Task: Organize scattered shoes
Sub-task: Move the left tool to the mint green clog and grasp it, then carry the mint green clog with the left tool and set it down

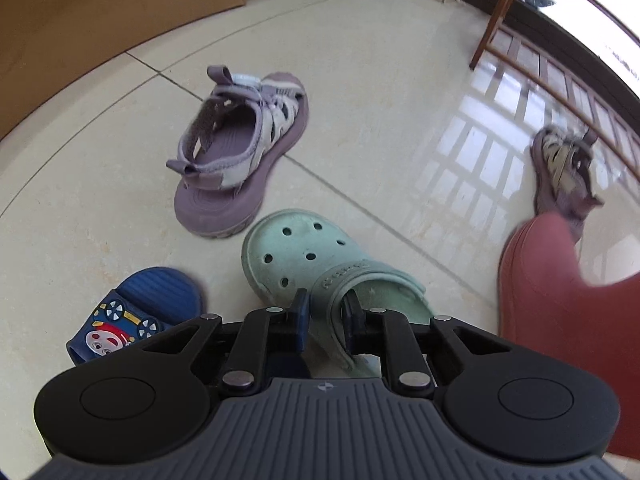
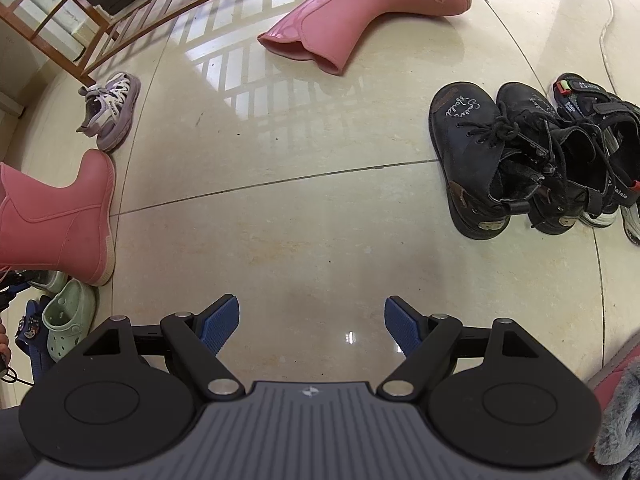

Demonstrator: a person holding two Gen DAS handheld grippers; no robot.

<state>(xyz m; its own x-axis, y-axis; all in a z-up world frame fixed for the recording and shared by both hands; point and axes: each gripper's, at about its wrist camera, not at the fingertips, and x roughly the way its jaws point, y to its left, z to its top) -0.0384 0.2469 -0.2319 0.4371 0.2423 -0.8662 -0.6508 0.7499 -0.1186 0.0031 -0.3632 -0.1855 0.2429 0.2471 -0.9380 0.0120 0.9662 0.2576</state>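
Shoe stock, near to far. My left gripper (image 1: pixel 325 316): jaws drawn close on the side wall of the green clog (image 1: pixel 304 256), one pad outside, one inside the opening; I judge the wall pinched, the clog still on the tile floor (image 1: pixel 400 128). Just beside it on the left, a blue slide (image 1: pixel 136 316) with a cartoon strap, unsorted. Beyond the clog, nearly touching its toe, a purple sandal (image 1: pixel 240 140), tilted on its edge, unsorted. To the right, close by, an upright pink boot (image 2: pixel 68 216); past its toe, by the wooden railing (image 2: pixel 100 40), the second purple sandal (image 2: pixel 110 112), well apart from its mate. My right gripper (image 2: pixel 312 324): jaws wide, nothing between them, only bare floor below. At my right edge, a grey furry item (image 2: pixel 620 420), too cropped to identify. Farther right, a pair of black lace-up boots (image 2: pixel 504 156) set side by side, with black strap sandals (image 2: pixel 600 136) touching them; I judge this the sorted row. Farthest, a second pink boot (image 2: pixel 360 12) lying on its side, apart from its partner. Tally: two pairs seemingly placed; clog in hand; slide, both purple sandals and both pink boots outstanding. Task under half done, by my estimate.
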